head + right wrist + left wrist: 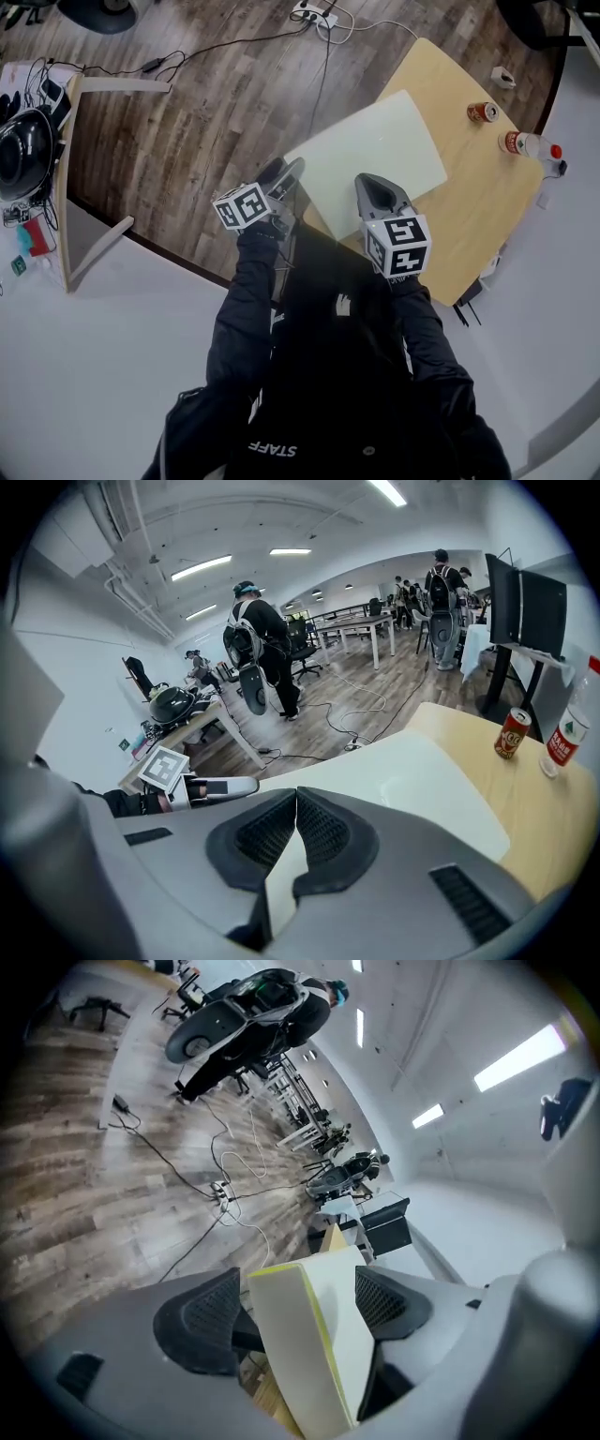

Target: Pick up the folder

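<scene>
The right gripper (373, 186) has its dark ribbed pads (323, 829) pressed together on the near edge of the thin pale white folder (375, 150). Only its own view shows this pinch, with a sliver of sheet running down between the pads; from the head the fingers are a grey wedge over the edge. The left gripper (291, 172) sits at the folder's left corner, which overhangs the table. Its own view shows what the head view cannot: the jaws stand apart with the corner, yellow along its edge, upright between them. One pad (389, 1299) lies against the sheet's face, and a dark gap shows at the other. The right gripper view also takes in the left gripper's marker cube (164, 769) just beyond the folder's far corner. The folder itself lies across the near corner of the light wooden rounded table (473, 211). Farther along the tabletop, well apart from the folder, stand a red drink can (482, 112) and a clear plastic bottle with a red cap (528, 143); they are seen upright in the right gripper view and from above in the head view. Beyond the table is the dark plank floor (216, 103), where a white power strip (314, 12) trails cables. The right gripper view alone shows people standing (258, 630) among the far desks.
</scene>
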The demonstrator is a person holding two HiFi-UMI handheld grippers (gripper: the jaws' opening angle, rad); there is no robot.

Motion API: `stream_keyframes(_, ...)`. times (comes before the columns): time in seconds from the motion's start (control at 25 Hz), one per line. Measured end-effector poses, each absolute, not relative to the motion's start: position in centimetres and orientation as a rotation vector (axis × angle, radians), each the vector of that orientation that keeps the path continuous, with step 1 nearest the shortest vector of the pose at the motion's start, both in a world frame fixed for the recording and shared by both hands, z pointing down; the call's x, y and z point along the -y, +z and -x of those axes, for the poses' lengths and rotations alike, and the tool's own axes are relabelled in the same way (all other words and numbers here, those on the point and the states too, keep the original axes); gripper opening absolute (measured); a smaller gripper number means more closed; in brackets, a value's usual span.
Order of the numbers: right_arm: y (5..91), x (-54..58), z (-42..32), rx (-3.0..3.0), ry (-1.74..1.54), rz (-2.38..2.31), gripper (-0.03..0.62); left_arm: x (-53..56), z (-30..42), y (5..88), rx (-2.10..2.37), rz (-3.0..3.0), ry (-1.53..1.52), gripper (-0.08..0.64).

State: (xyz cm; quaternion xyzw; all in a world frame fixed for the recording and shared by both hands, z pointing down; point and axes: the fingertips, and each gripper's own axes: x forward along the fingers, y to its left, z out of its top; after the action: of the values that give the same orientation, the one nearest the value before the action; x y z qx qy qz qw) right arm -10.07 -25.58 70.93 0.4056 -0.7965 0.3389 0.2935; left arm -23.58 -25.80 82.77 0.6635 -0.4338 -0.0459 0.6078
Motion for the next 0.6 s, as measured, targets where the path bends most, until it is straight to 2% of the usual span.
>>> stream_keyframes(0.2,71.6,25.7,9.6,2.106,0.924,-1.082,0.023,25.8,22.6,84.2,0.879,-1.493,-0.193,0.393)
stream_keyframes(0.6,72.5,25.8,8.8,2.087,0.947,-1.087,0.023,27.1,20.6,84.5,0.734,-1.5,-0.311,0.402)
